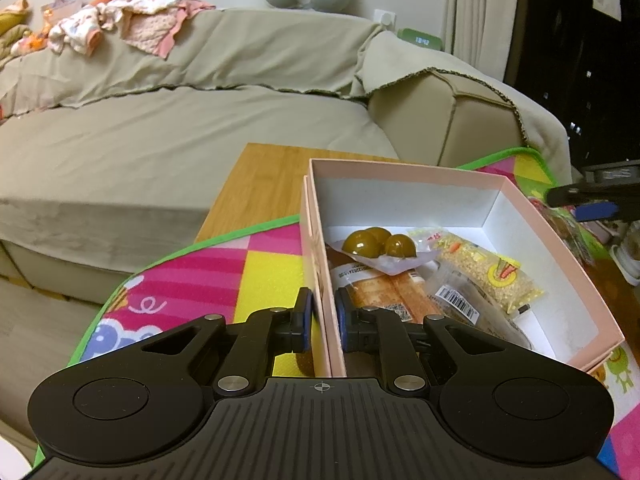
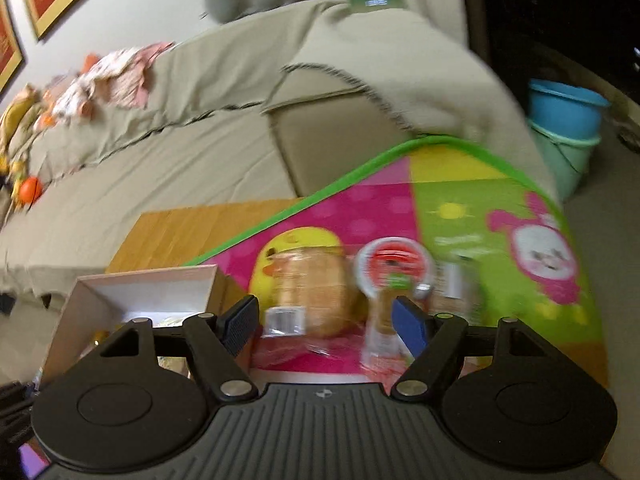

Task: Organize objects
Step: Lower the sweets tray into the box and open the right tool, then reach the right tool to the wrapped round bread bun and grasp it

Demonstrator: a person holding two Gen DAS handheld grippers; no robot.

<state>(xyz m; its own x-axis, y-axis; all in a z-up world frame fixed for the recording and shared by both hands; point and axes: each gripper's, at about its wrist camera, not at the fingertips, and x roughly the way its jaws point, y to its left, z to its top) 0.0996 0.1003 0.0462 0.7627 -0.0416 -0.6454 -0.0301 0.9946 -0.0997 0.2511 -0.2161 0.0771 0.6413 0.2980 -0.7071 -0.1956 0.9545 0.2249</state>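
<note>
Right wrist view is blurred, so I go by shapes: my right gripper (image 2: pixel 324 326) has its jaws spread wide with nothing between the pads, and it hangs just above a bread pack (image 2: pixel 310 296) and a round tub (image 2: pixel 394 270) with a red and white lid lying on the bright mat (image 2: pixel 500 216). Step in hand, as I judge it, is picking the next loose item to drop into the box (image 2: pixel 132 292), which sits just to the left of the gripper in this view. To do it well I'd centre on one item only, the bread pack looks nearest, come down squarely so both pads straddle it, and close gently since the wrap looks soft and slippery; the tub beside it is touching or almost touching, I can't tell, so I'd avoid nudging it. Left wrist view is sharp: my left gripper (image 1: pixel 323 316) is clenched on the near-left wall of the box (image 1: pixel 404 172), one pad outside, one inside, steadying it on the table (image 1: pixel 260 184). Already inside lie a pack of brown balls (image 1: pixel 376 245), a grain bag (image 1: pixel 486 270) and bread (image 1: pixel 392 294).
</note>
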